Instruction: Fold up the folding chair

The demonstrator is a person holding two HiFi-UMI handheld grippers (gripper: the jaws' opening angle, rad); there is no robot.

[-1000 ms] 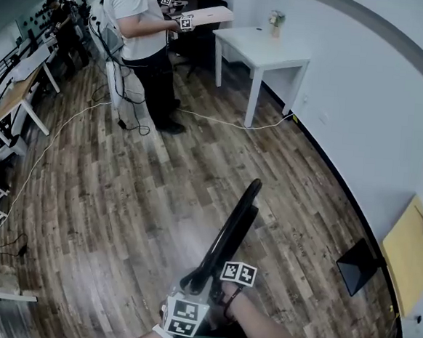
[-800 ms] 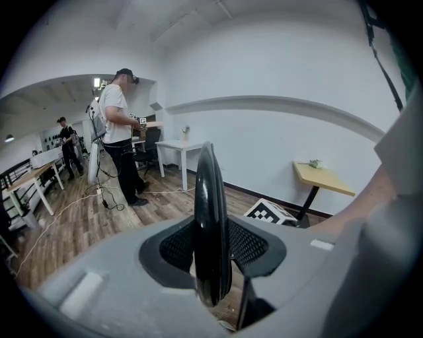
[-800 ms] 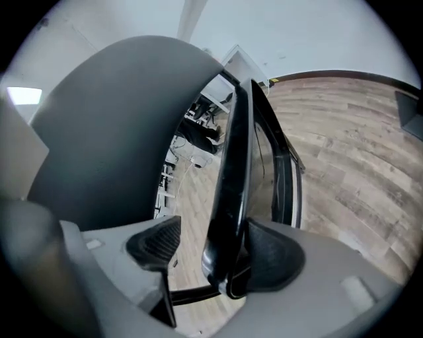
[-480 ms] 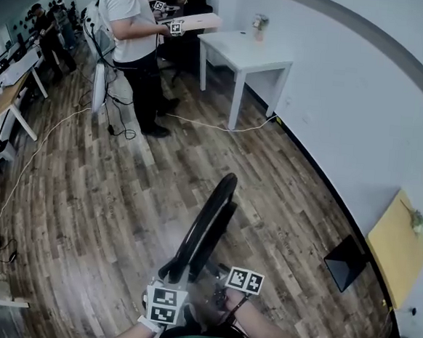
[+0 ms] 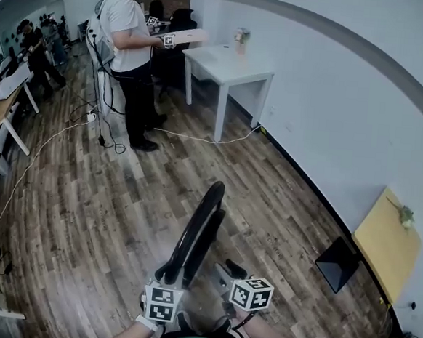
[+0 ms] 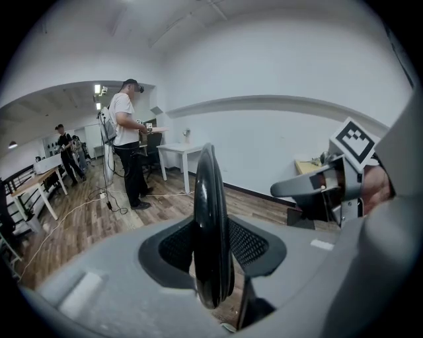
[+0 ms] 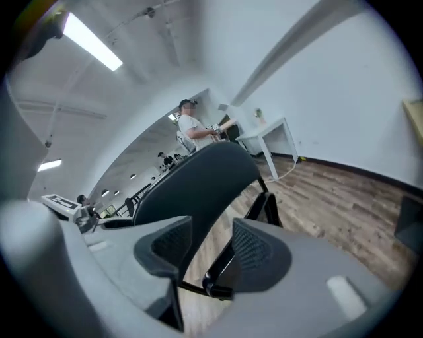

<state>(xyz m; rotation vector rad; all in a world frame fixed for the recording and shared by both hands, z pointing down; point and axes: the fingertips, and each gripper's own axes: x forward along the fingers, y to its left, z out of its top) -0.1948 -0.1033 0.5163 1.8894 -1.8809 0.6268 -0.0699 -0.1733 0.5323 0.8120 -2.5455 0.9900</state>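
So the folding chair [image 5: 196,229] looks pretty much flat already. In the head view it's a thin black slab seen edge-on, right in front of the person over the wood floor [image 5: 84,213]; its long axis runs from the grippers away toward the far end of the room. The left gripper [image 5: 167,276] has the near end of it; in the left gripper view the mesh pads [image 6: 250,243] are squeezed against both sides of the black rim, so that's a real grip.

The right gripper [image 5: 227,269] is a different story. Its jaws have just been closing but they stand apart with nothing pinched; in the right gripper view the chair's panel and frame tube show through the gap, further out than the pads and not touching them.

The bit that matters: the chair sits just to the left of the right gripper's fingers, near but apart, lying roughly along the way that gripper points. My guess is any next grab means swinging the right one sideways to the left onto the edge while the left one steadies the chair. Left hand is on it, right is free.
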